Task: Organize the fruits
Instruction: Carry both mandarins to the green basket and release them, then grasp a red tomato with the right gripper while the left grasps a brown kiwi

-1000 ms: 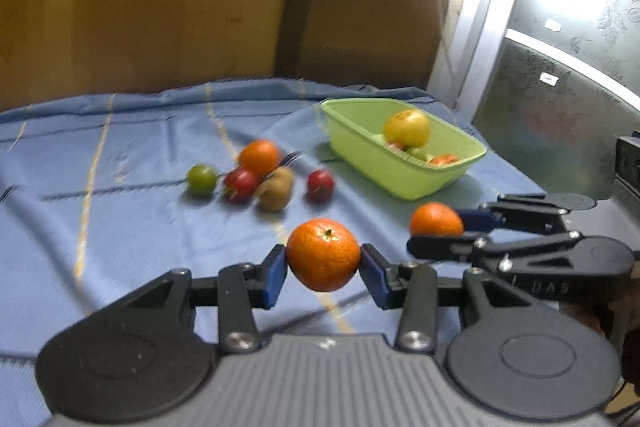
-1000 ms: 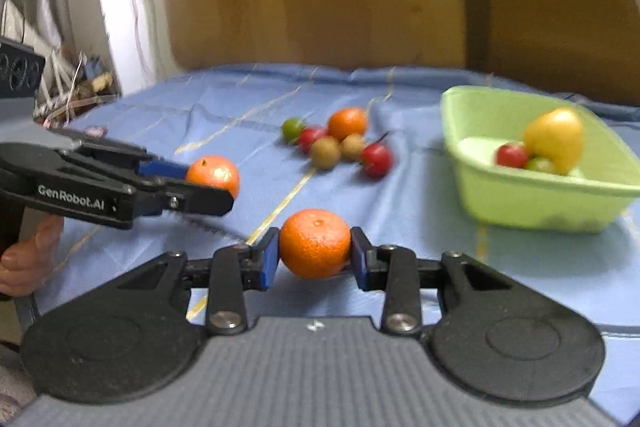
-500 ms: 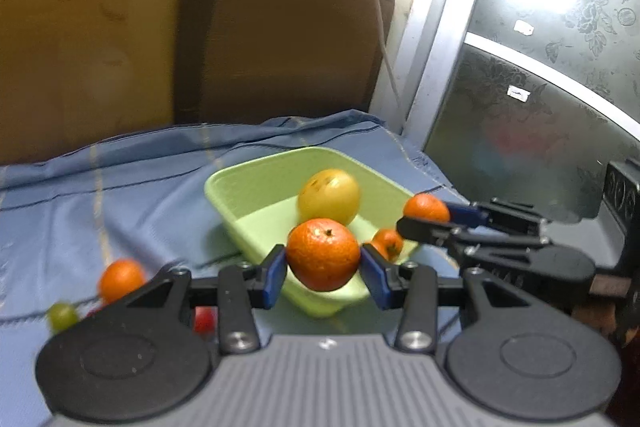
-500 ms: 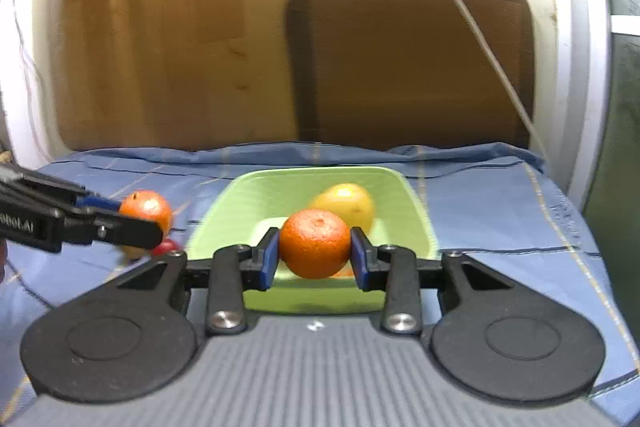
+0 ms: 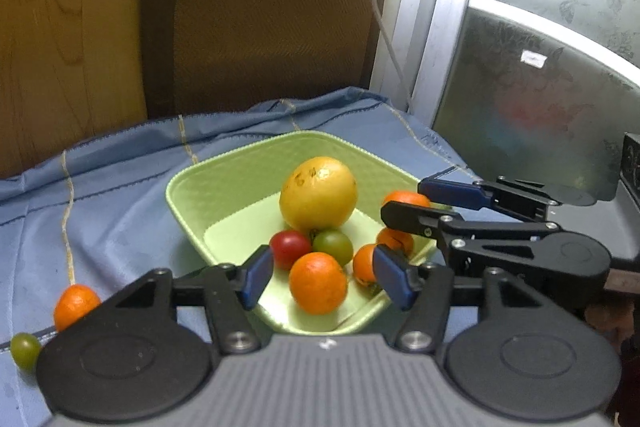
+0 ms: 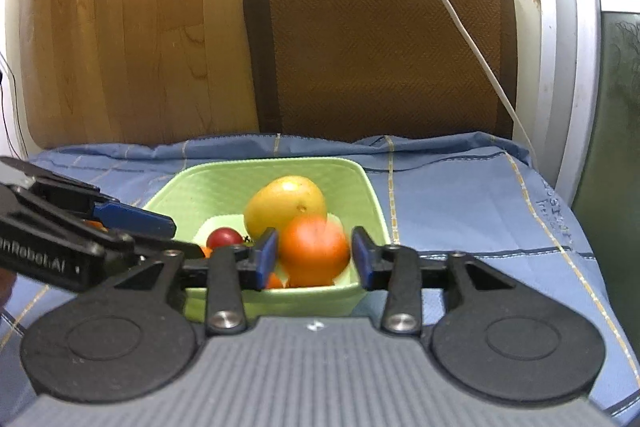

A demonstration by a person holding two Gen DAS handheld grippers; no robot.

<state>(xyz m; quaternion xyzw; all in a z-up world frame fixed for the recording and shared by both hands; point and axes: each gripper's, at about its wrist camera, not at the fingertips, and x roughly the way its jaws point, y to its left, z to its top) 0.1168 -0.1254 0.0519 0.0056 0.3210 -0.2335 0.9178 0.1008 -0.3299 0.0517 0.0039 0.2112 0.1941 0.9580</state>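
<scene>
The left hand-held gripper (image 5: 322,277) is seen spread wide over the near rim of the green basket (image 5: 188,187), with nothing grasped; an orange (image 5: 318,283) lies in the basket between the parted blue pads (image 5: 258,277), clear of both. The right hand-held gripper (image 6: 314,259) is likewise released: its pads (image 6: 267,257) stand just apart from a blurred orange (image 6: 314,253) over the basket (image 6: 360,187). A gap is seen at the right pad; whether the left pad touches the fruit cannot be told. In the basket are also found a large yellow fruit (image 5: 318,193), a red tomato (image 5: 290,249), a green tomato (image 5: 333,247) and further small oranges (image 5: 364,263). On the blue cloth (image 5: 112,195) covering the worktop, towards its left edge, a small orange (image 5: 76,305) and a green fruit (image 5: 25,349) remain outside the basket. The lettering "nRobot.AI" (image 6: 30,259) is read on the left gripper's side, its beginning cut off.
</scene>
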